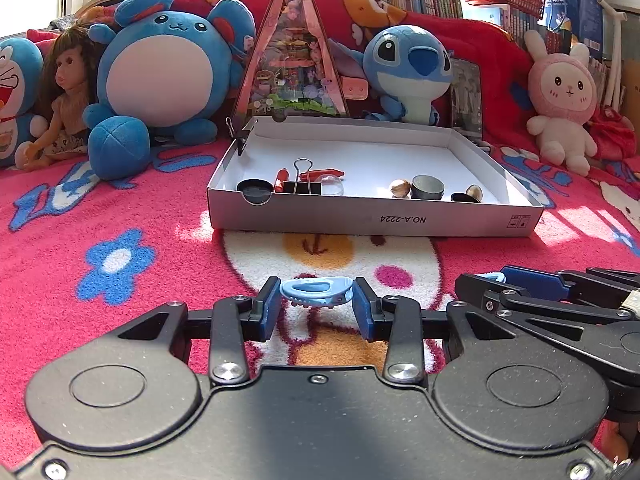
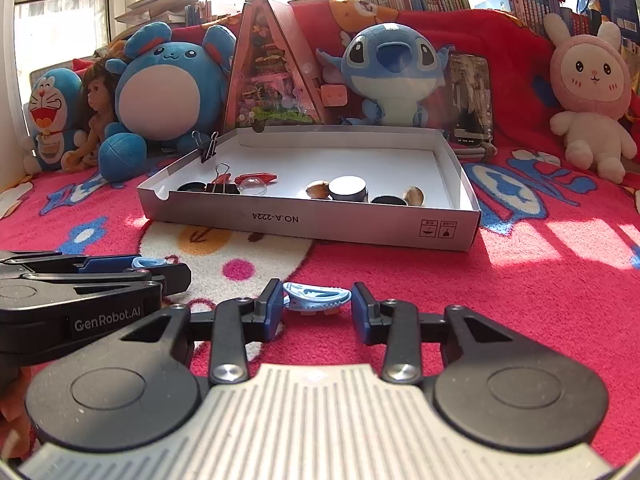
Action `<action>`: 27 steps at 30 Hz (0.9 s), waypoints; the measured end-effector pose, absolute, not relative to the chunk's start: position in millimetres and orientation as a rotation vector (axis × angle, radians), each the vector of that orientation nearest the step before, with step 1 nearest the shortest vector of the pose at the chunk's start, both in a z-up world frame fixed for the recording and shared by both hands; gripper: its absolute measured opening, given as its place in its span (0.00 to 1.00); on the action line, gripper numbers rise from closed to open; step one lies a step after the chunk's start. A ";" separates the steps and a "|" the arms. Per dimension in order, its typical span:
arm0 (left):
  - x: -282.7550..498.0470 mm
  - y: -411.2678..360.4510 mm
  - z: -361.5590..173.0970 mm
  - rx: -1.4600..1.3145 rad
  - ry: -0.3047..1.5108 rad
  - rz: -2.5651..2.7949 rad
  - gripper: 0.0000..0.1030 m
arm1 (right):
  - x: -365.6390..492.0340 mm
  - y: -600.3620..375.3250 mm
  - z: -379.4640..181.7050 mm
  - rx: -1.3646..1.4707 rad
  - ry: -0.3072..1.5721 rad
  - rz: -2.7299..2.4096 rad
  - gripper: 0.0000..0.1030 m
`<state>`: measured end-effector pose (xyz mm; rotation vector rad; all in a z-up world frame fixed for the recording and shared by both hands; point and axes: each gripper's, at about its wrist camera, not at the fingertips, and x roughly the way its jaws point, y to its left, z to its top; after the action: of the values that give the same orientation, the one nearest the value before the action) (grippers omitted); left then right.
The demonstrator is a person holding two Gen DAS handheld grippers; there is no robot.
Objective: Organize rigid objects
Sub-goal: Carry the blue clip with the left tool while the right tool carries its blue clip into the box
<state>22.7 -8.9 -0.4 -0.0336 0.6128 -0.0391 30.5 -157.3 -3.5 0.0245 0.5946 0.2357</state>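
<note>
clips: two light-blue hair clips. we hold one (image 1: 316, 291) in the left gripper (image 1: 316, 308) and see one (image 2: 317, 298) between the right gripper's (image 2: 318, 308) pads.
left tongs: narrow, both blue pads pressed on the clip's ends; clip is off the blanket (image 1: 120, 208).
right tongs: narrow. left pad touches the clip; right pad sits just beside its end, contact we cannot tell. whether this clip rests on the blanket we cannot tell either.
grippers: side by side, low over the blanket, both pointing at the box (image 1: 372, 220); each shows in the other's view, clip tip visible.
box: shallow white cardboard, near wall printed "no.a-2224" upside down, on the blanket ahead of us, well apart from the clips.
box contents: black binder clip (image 1: 302, 182), red pieces (image 1: 322, 173), clear dome (image 1: 330, 184), black cap (image 1: 256, 192), dark cylinder (image 1: 428, 187), two brown shells (image 1: 400, 189), all near the front wall. another binder clip (image 1: 240, 140) on the left rim.
behind box: triangular pink case (image 1: 292, 52), plush toys, doll, books.
</note>
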 end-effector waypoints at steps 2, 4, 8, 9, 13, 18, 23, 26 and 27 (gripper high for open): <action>25.9 -8.6 2.0 -0.041 0.617 -0.041 0.36 | 31.3 -157.9 -1.6 0.028 0.586 0.231 0.42; 29.0 -7.9 4.4 -0.050 0.621 -0.044 0.36 | 32.5 -158.6 0.5 0.031 0.579 0.228 0.42; 35.9 -7.1 10.3 -0.057 0.623 -0.049 0.36 | 35.2 -160.2 5.5 0.036 0.563 0.219 0.42; 37.6 -7.2 11.8 -0.057 0.624 -0.050 0.36 | 35.8 -160.9 7.0 0.036 0.558 0.218 0.42; 44.7 -7.5 18.3 -0.060 0.622 -0.053 0.36 | 39.5 -164.9 13.3 0.039 0.543 0.209 0.42; 53.9 -8.3 26.8 -0.064 0.612 -0.055 0.36 | 46.5 -171.2 18.9 0.052 0.534 0.192 0.42; 62.2 -9.4 33.3 -0.065 0.611 -0.060 0.36 | 54.8 -177.2 23.3 0.066 0.533 0.177 0.42; 68.5 -9.3 38.7 -0.062 0.606 -0.060 0.36 | 60.5 -180.9 25.5 0.078 0.536 0.169 0.42; 70.0 -9.0 40.0 -0.062 0.605 -0.059 0.36 | 61.9 -182.2 26.0 0.081 0.537 0.166 0.42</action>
<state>70.0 -9.0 40.0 -0.0617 0.6050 -0.0591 61.9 -182.2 26.0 0.0809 0.5372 0.1664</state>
